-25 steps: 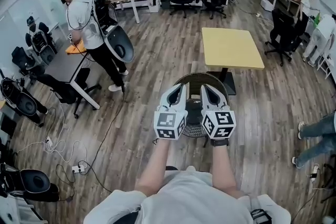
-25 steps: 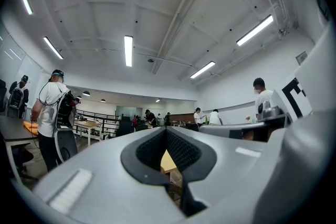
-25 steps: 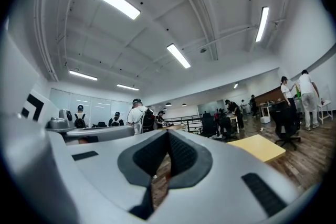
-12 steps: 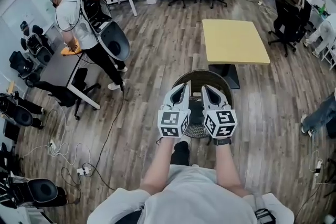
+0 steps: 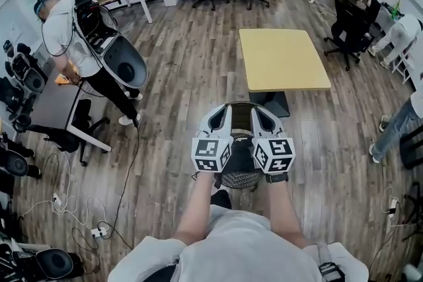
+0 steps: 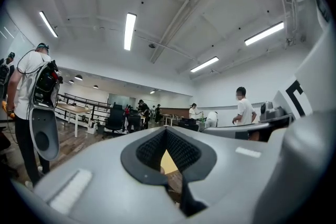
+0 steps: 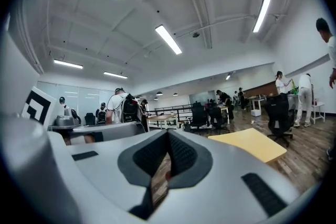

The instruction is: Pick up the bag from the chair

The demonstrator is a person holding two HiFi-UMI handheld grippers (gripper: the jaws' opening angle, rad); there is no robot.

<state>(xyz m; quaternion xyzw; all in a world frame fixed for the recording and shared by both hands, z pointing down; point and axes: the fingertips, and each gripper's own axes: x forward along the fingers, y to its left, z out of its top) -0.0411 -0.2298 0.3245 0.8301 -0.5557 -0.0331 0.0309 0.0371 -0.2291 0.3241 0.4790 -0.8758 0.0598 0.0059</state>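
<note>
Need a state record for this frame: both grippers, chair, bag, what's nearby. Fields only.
left gripper: jaws together, nothing between them, pointing level over the chair
right gripper: jaws together, empty, side by side with the left
chair: round, mesh-sided, directly under both grippers
bag: dark shape in the seat, largely hidden by the grippers; not gripped
yellow table: just beyond the chair
person with backpack: standing far left, at a desk
task status: pickup not yet done

Both forearms reach forward, left gripper (image 5: 216,136) and right gripper (image 5: 268,137) closed, side by side.
</note>
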